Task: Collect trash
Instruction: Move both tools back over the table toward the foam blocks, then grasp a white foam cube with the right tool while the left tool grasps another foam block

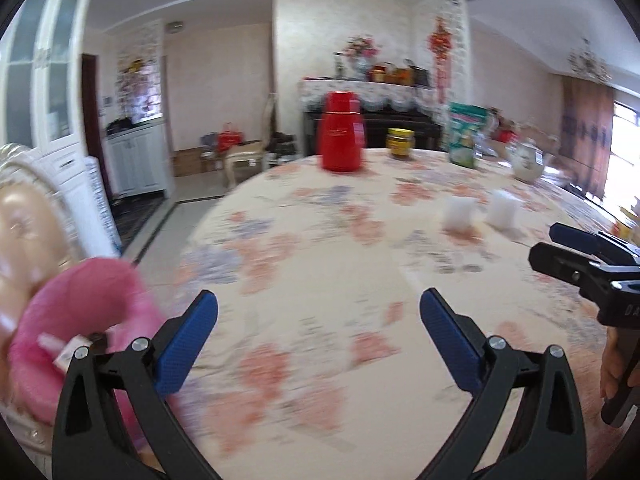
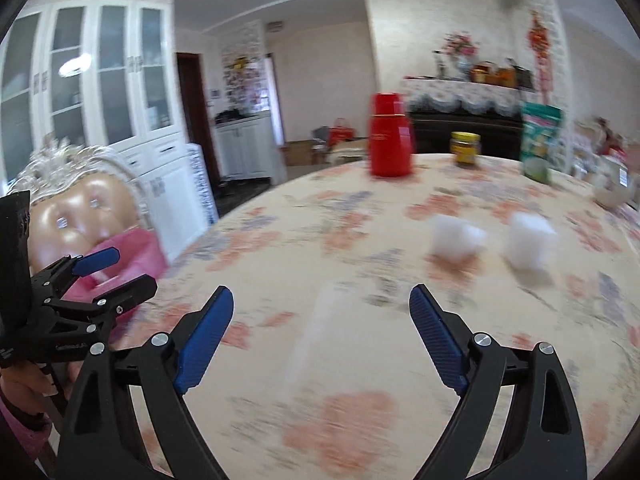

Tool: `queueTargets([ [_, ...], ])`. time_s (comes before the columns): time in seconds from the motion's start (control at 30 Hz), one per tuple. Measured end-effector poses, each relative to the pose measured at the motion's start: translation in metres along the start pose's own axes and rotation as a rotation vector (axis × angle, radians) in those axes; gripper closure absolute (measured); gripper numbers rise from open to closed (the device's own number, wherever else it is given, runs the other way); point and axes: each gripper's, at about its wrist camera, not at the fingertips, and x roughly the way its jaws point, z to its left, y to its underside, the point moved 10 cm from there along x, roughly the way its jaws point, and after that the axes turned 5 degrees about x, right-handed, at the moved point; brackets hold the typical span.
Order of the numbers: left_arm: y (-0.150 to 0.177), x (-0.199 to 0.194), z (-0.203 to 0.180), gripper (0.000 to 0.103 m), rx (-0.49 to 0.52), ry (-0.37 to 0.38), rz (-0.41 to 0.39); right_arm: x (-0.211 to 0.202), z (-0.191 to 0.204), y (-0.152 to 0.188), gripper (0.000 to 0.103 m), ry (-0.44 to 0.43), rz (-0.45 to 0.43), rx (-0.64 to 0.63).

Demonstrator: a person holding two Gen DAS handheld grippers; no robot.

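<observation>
Two crumpled white tissue wads lie side by side on the floral tablecloth: the left wad (image 1: 460, 213) (image 2: 456, 241) and the right wad (image 1: 502, 208) (image 2: 530, 245). My left gripper (image 1: 319, 310) is open and empty above the table's near side, well short of the wads. My right gripper (image 2: 321, 304) is open and empty, with the wads ahead and to its right. The right gripper also shows at the right edge of the left wrist view (image 1: 556, 246), and the left gripper shows at the left of the right wrist view (image 2: 120, 268). Both views are motion-blurred.
A pink bag (image 1: 76, 320) hangs on a chair (image 2: 80, 216) at the table's left. At the far side stand a red thermos (image 1: 343, 136), a yellow-lidded jar (image 1: 400, 143), a green packet (image 1: 466, 134) and a white teapot (image 1: 528, 162).
</observation>
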Motion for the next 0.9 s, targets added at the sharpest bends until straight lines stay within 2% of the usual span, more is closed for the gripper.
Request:
queueTargets([
  [0.27, -0.018, 0.080, -0.100, 0.005, 0.018, 0.161, 0.092, -0.018, -0.104, 0.002, 0.018, 0.190, 0.002, 0.074],
  [0.5, -0.048, 0.143, -0.157, 0.005, 0.042, 0.180, 0.096, -0.008, -0.179, -0.001, 0.018, 0.301, 0.022, 0.182],
  [0.63, -0.053, 0.171, -0.167, 0.005, 0.029, 0.179, 0.117, 0.019, -0.211, -0.007, 0.018, 0.342, 0.059, 0.218],
  [0.8, -0.059, 0.169, -0.156, 0.005, 0.063, 0.170, 0.070, 0.063, -0.233, -0.019, 0.018, 0.352, 0.094, 0.252],
  [0.9, -0.059, 0.169, -0.136, 0.005, 0.007, 0.181, 0.065, 0.093, -0.242, -0.027, 0.018, 0.375, 0.118, 0.245],
])
